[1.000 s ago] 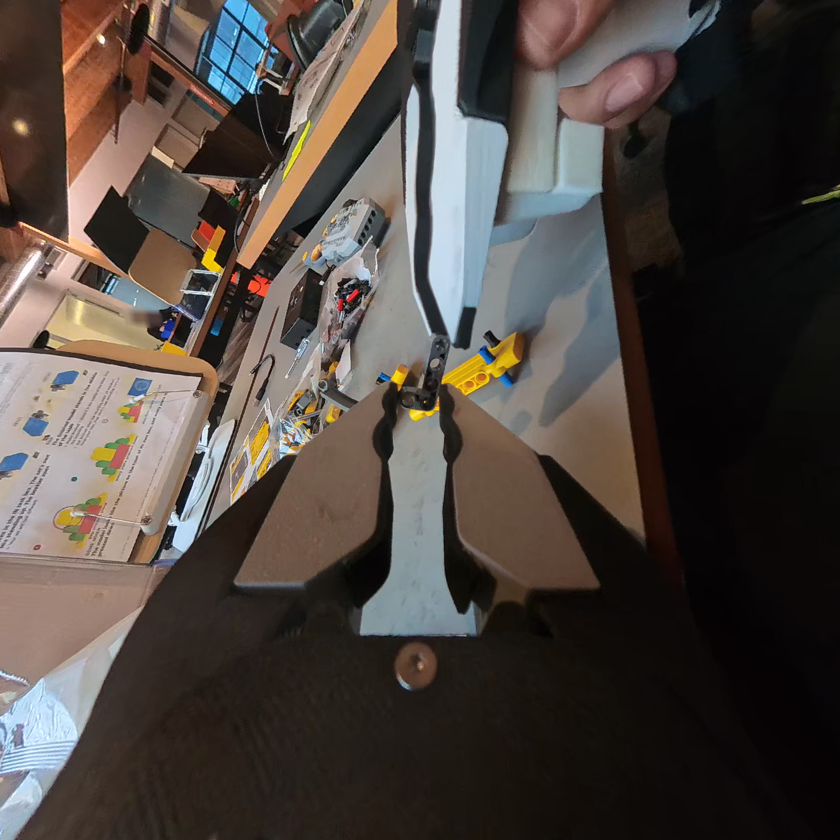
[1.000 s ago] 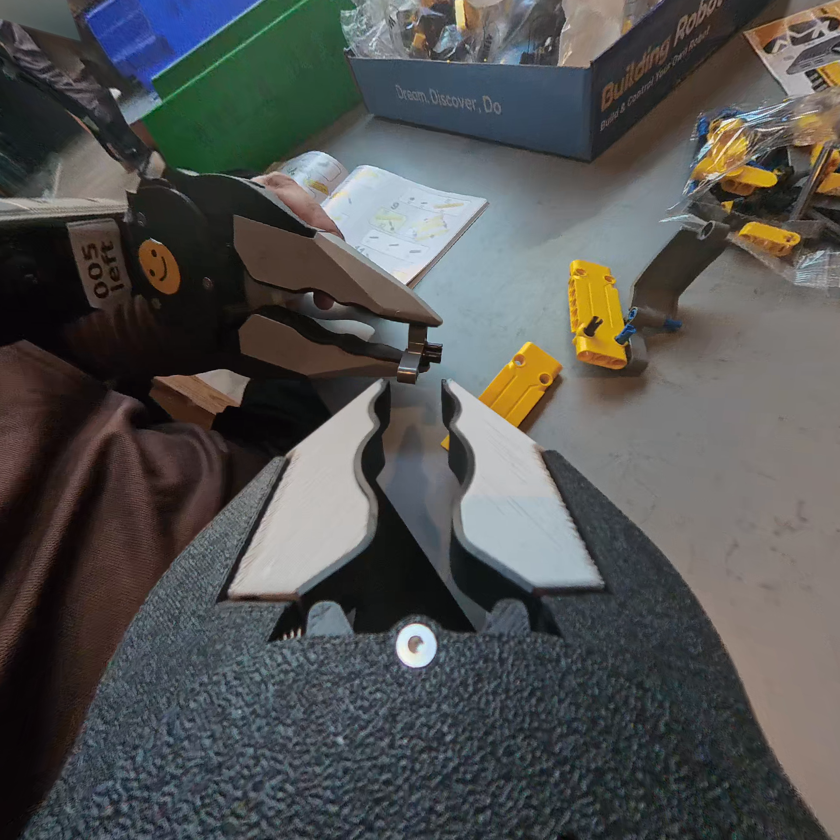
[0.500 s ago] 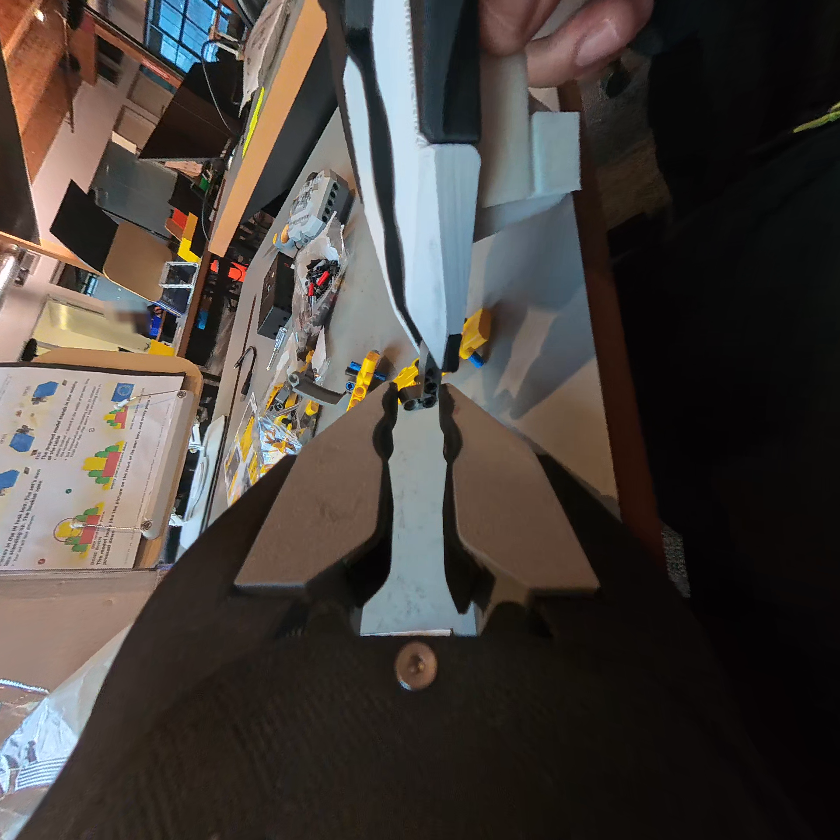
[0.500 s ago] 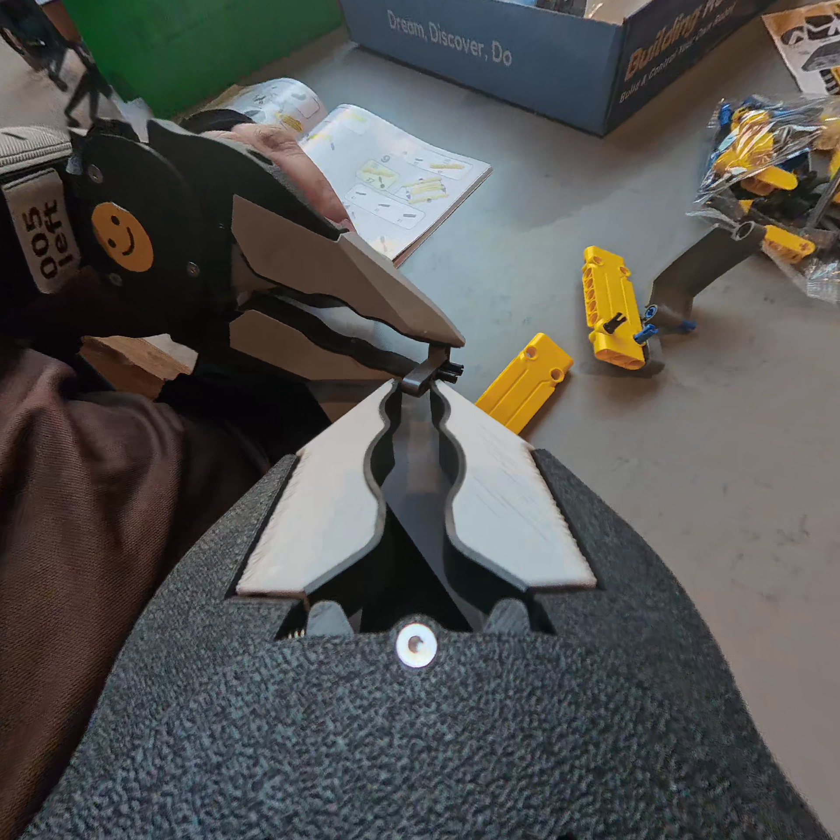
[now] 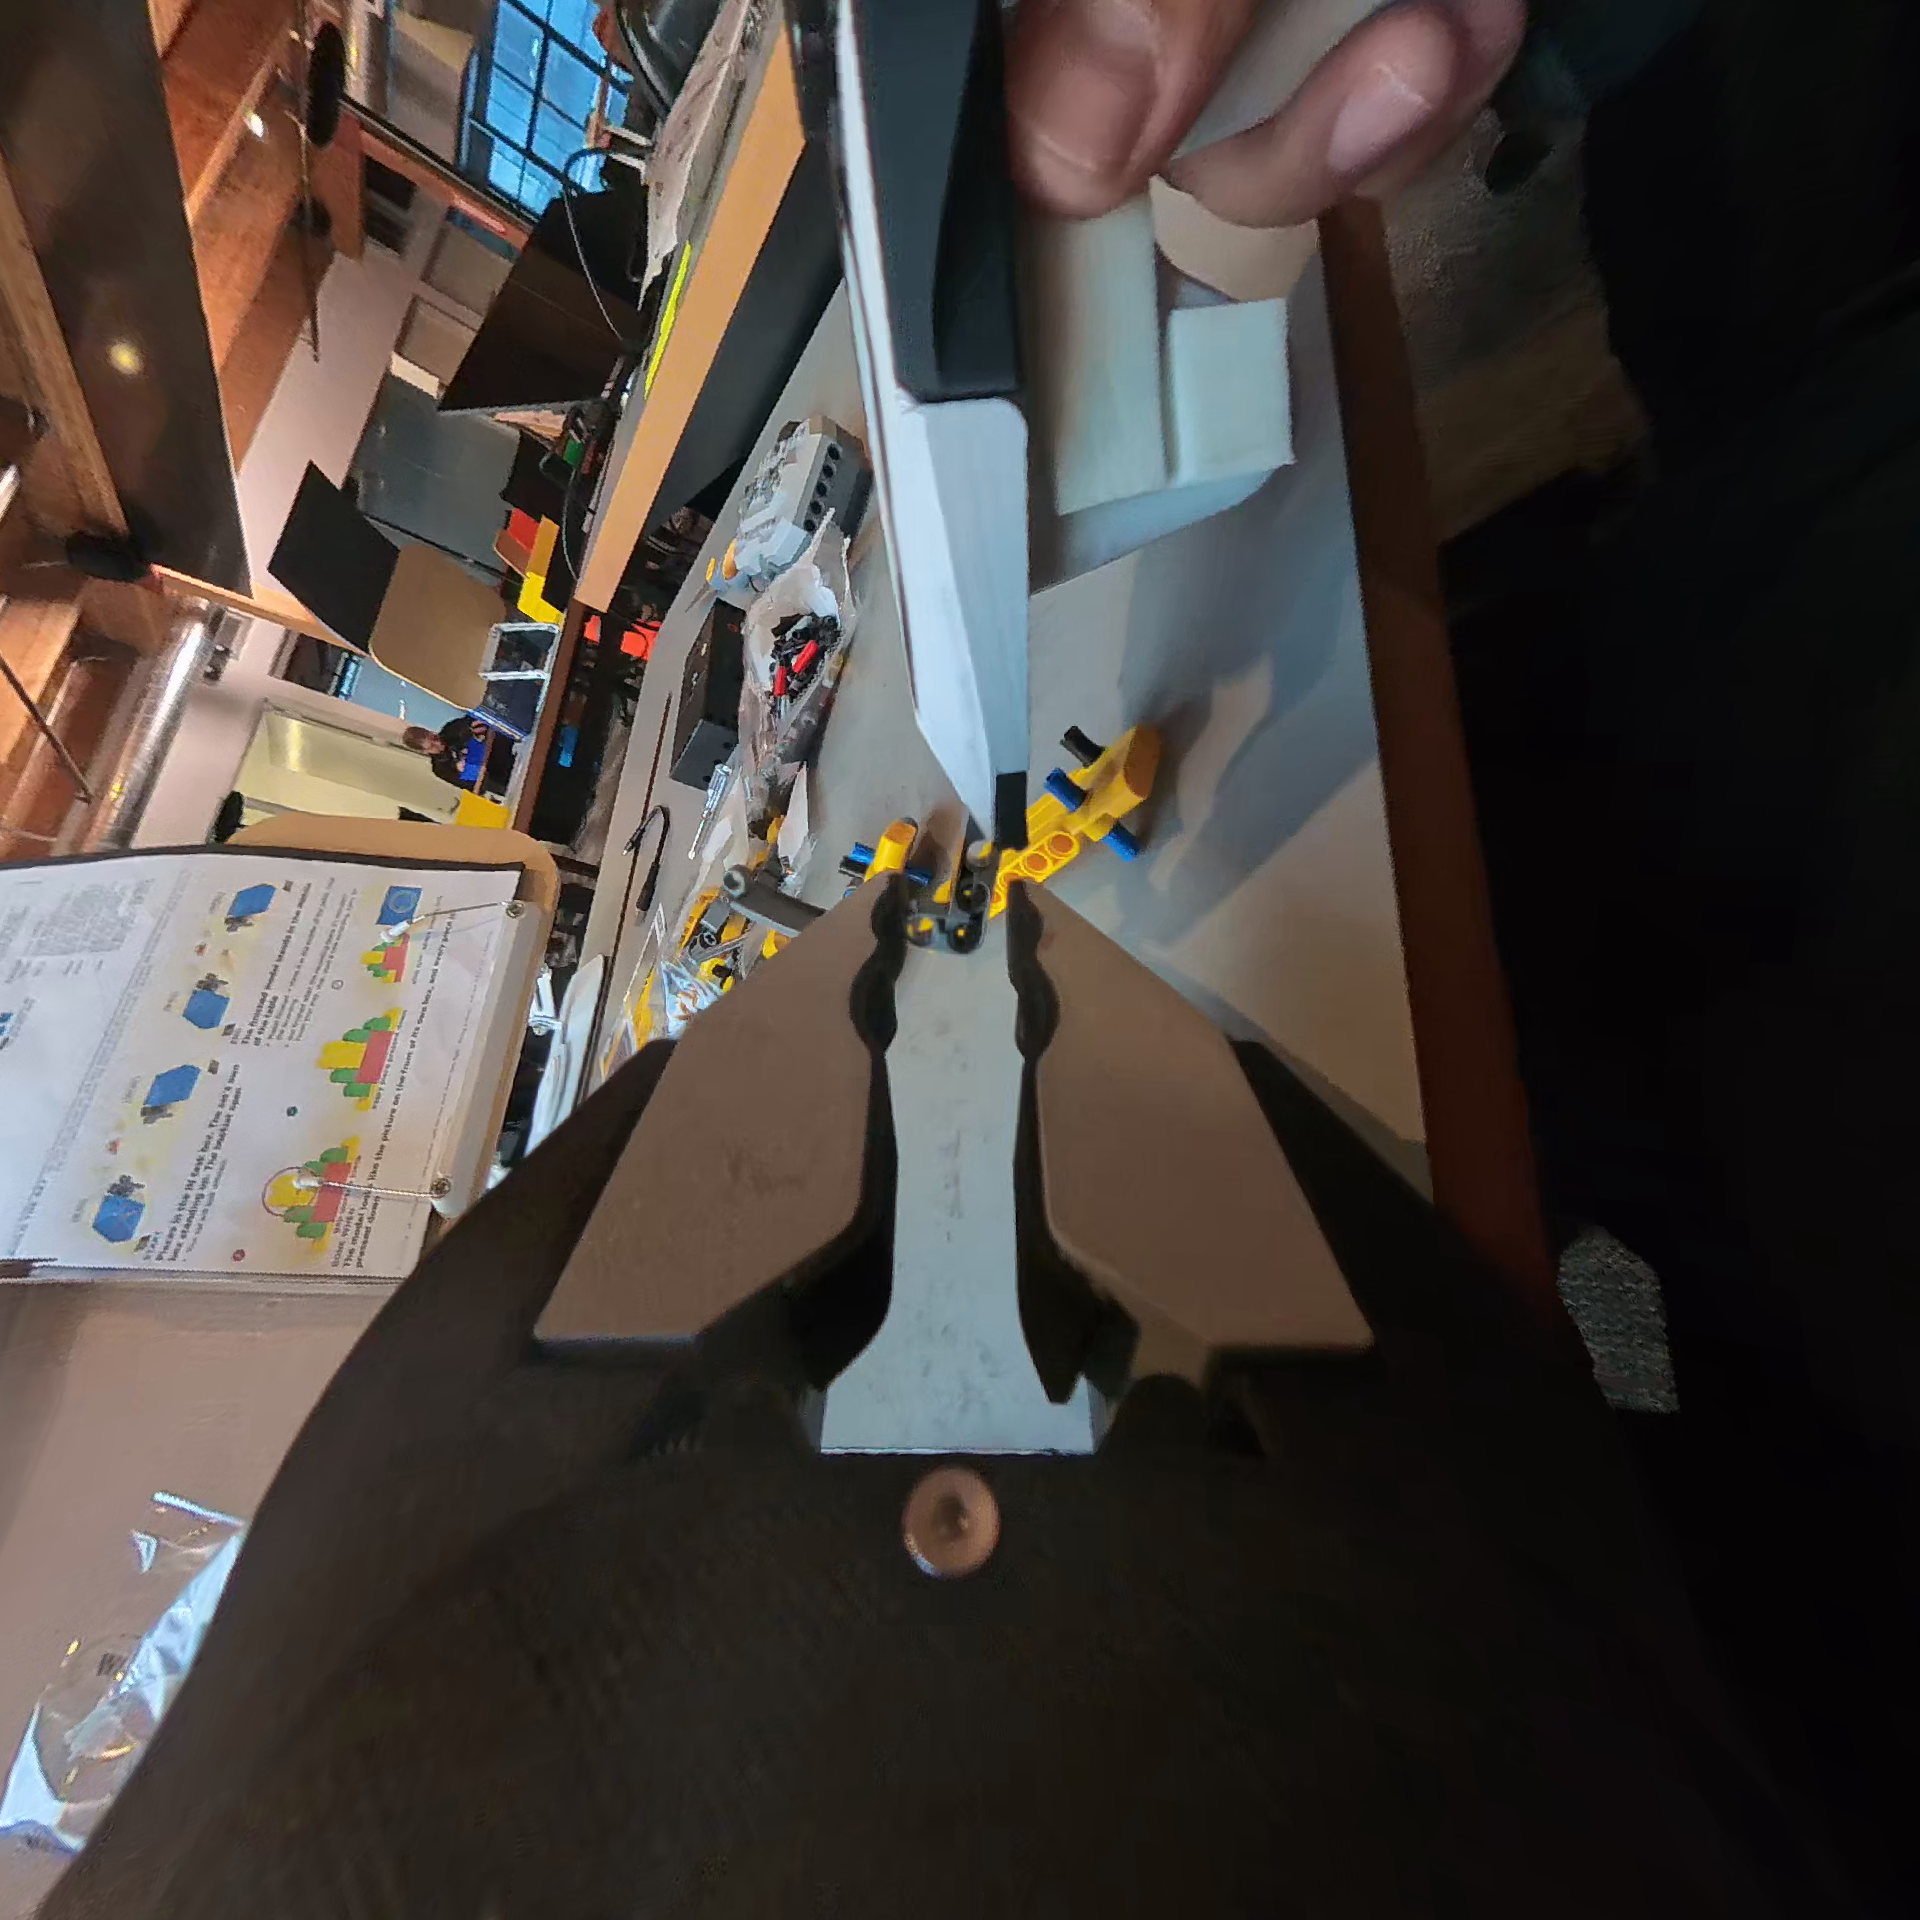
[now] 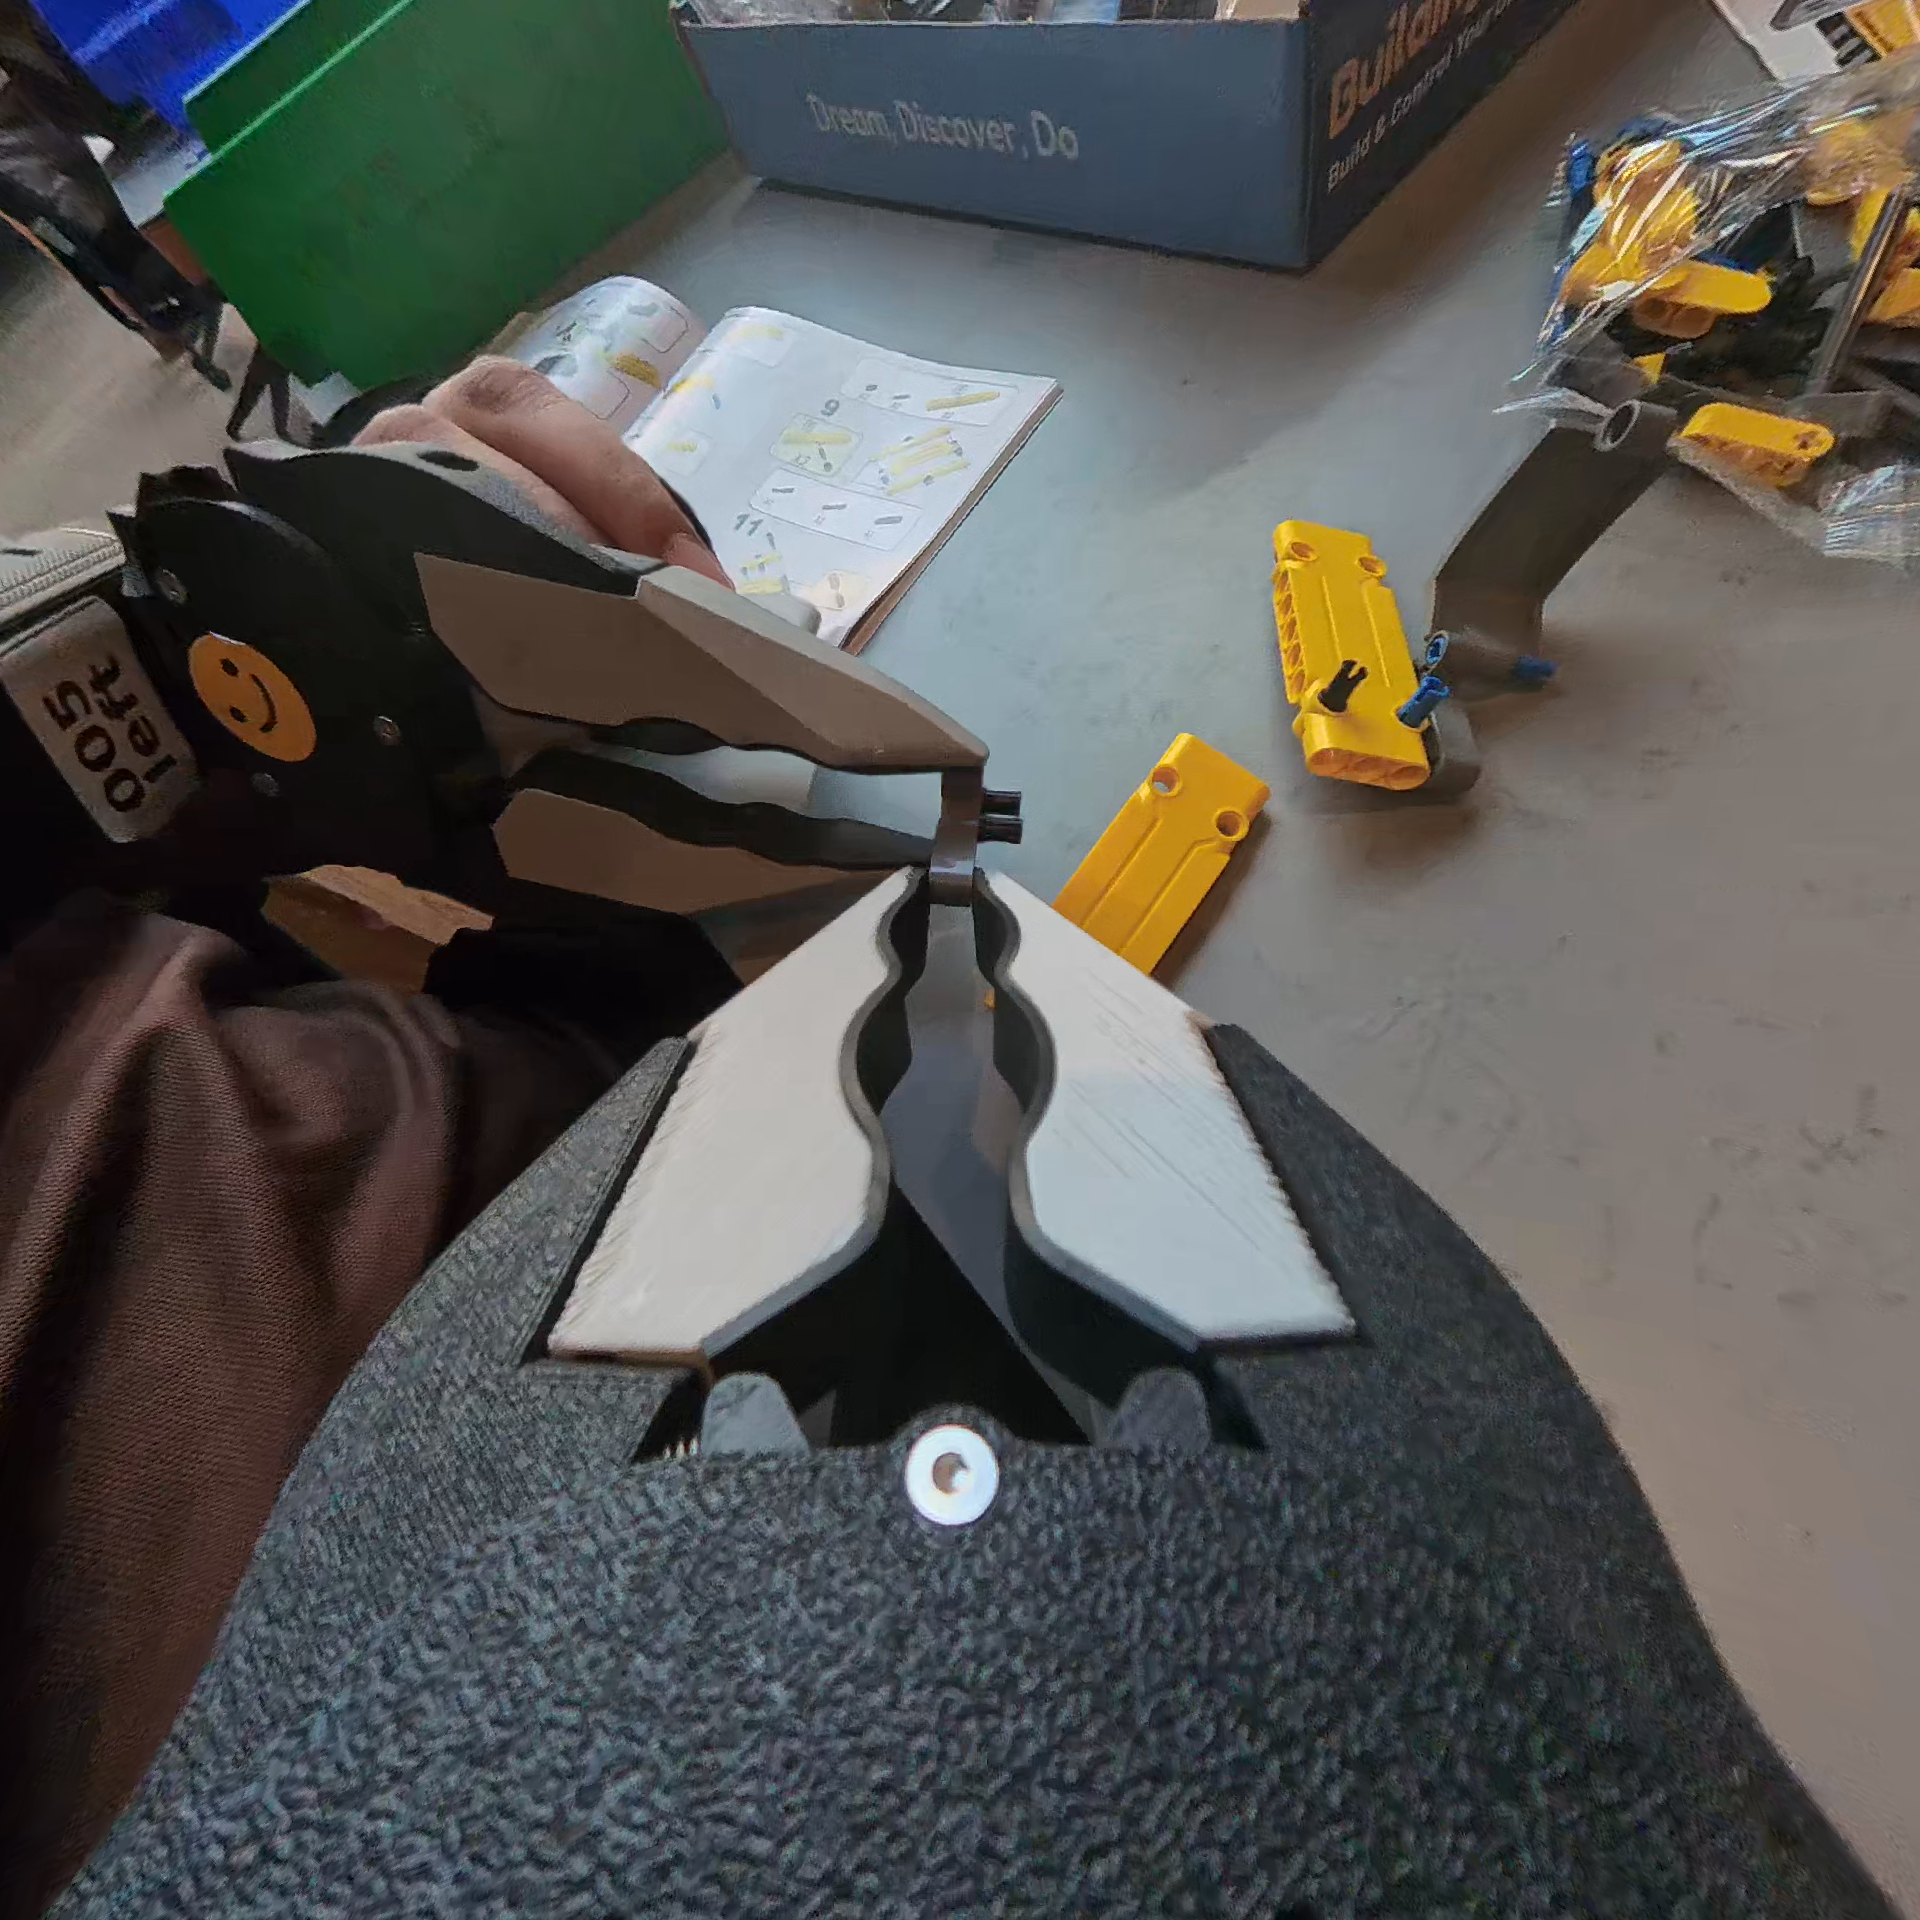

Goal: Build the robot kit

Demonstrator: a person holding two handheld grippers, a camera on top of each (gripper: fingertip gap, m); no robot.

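Since a second ago: right tool (image 6: 948, 883) has come forward from a gap short of the left tool (image 6: 961, 831) and drawn its fingers in onto the small dark grey beam (image 6: 956, 831) held there.
Right tool: fingers nearly together, tips pinching the lower end of the beam; a narrow dark slot stays between them behind the tips.
Left tool: clamped on the upper part of the same beam, fingers (image 5: 748, 1122) close but not touching, the part bridging the tips (image 5: 951, 920).
Beam: held off the desk (image 6: 1558, 1039) between both tools, long axis roughly upright in the right wrist view, two black pins (image 6: 1003, 814) sticking out sideways toward the desk's far side.
Relation: tools meet nearly at right angles, left coming in from the left, right from below; each grips a different end of the beam.
Nearest on the desk: flat yellow panel (image 6: 1164, 842) just beyond the tips, lying diagonally.
Farther out: yellow block with pins (image 6: 1345, 655) against a grey angled piece (image 6: 1527, 540), open instruction booklet (image 6: 831, 447), clear bag of parts (image 6: 1745, 270), blue cardboard box (image 6: 1039, 135).
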